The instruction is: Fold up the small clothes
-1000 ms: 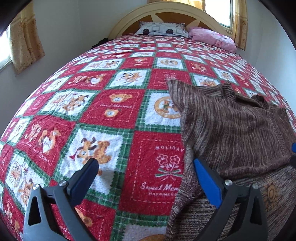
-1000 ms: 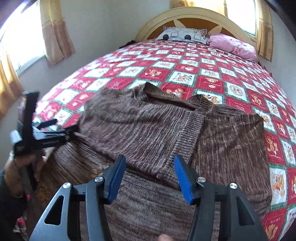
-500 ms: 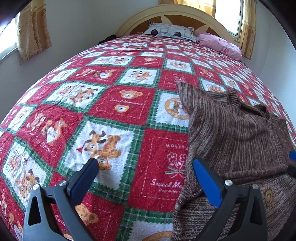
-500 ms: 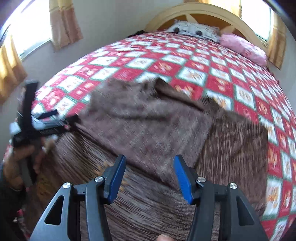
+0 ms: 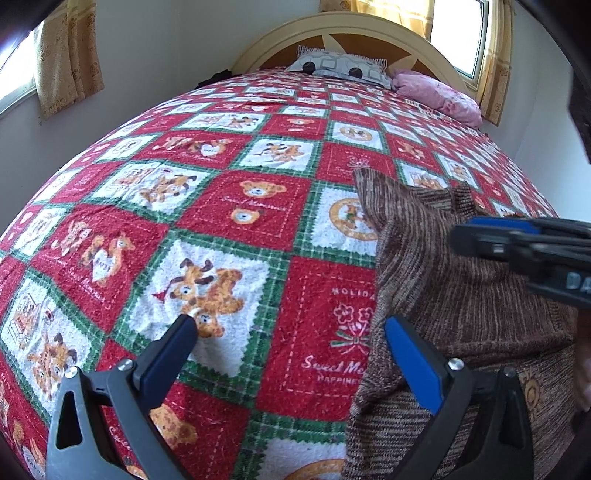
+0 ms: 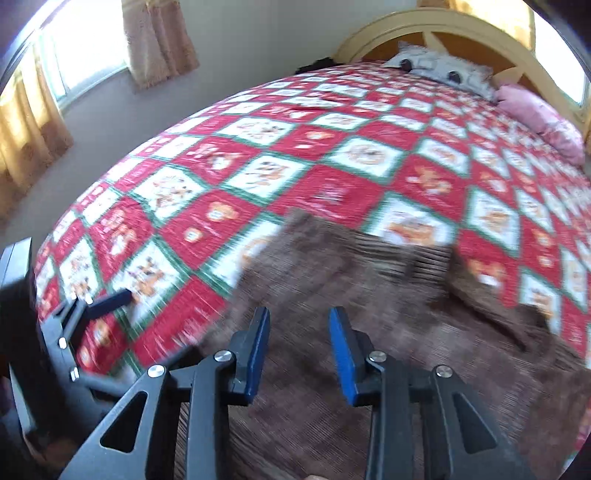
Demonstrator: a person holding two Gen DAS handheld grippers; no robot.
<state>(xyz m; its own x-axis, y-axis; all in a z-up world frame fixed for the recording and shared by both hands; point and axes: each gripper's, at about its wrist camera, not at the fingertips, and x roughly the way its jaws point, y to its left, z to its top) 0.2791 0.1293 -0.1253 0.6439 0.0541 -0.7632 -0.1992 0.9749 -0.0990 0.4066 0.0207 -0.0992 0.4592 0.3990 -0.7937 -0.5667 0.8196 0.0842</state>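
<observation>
Sweater (image 5: 461, 295), a brown striped knit, lies on the bed's red, white and green patchwork quilt (image 5: 221, 206) just as it did a second ago, partly folded with one flap laid over the body; what has changed is that the right gripper (image 6: 299, 350) has swept sideways across it, so its own view is now blurred and shows far more quilt to its left than before. Its jaws have just been closing and stand narrower than a second ago, with nothing gripped between them, only knit beneath. In the left wrist view that gripper now reaches in from the right, above the sweater. The garment's long axis runs from the near bed edge away toward the headboard (image 5: 351, 29), collar at the far end. The left gripper (image 5: 291, 332) hangs wide and released, its right finger over the sweater's left edge, its left finger over bare quilt.
</observation>
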